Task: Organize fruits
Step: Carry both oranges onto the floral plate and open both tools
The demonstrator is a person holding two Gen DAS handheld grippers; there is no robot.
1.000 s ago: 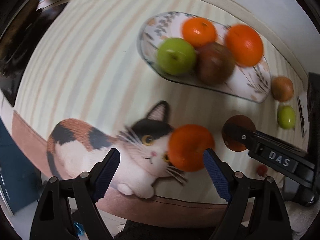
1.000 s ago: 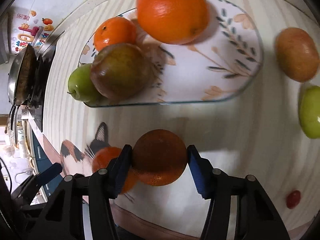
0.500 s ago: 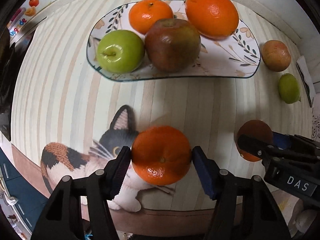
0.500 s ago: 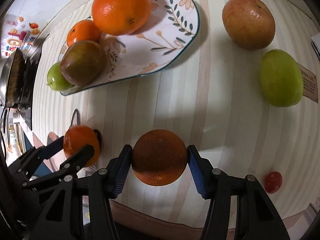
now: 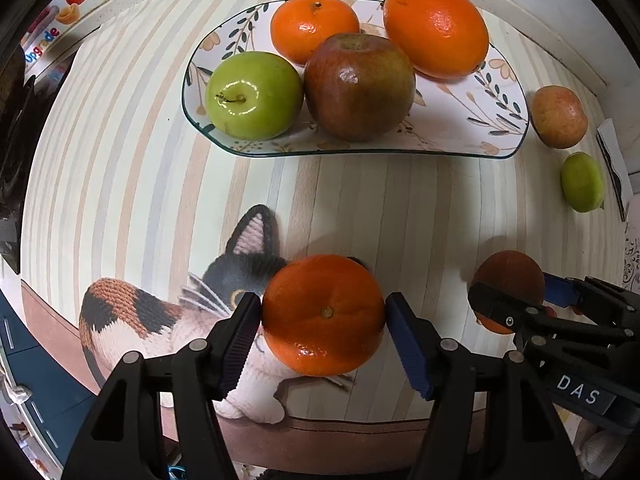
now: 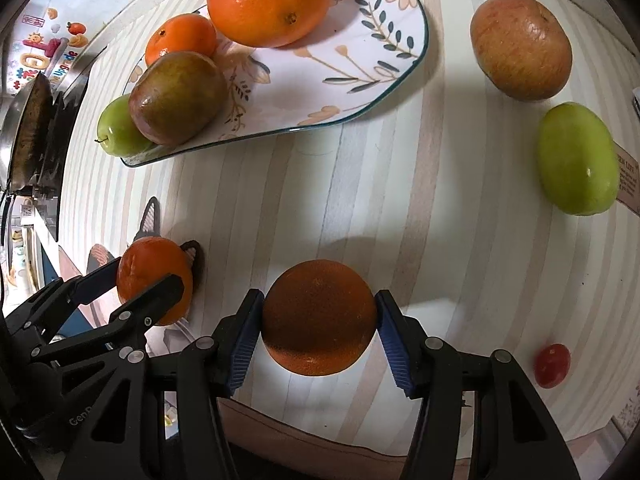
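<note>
so both grippers were pointing down at the striped mat (image 5: 140, 184). the left gripper (image 5: 323, 334) had its blue pads pinched on a bright tangerine (image 5: 323, 314), right over the cat print (image 5: 160, 320). the right gripper (image 6: 319, 330) was clamped on a darker orange (image 6: 319, 316) just beside it. the floral plate (image 5: 492, 120) further back held a green apple (image 5: 253, 94), a reddish apple (image 5: 359, 86), a small tangerine (image 5: 314, 26) and a big orange (image 5: 436, 28). a pale red apple (image 6: 520, 46), a lime-green fruit (image 6: 576, 160) and a cherry tomato (image 6: 553, 365) sat loose on the mat off the plate.
</note>
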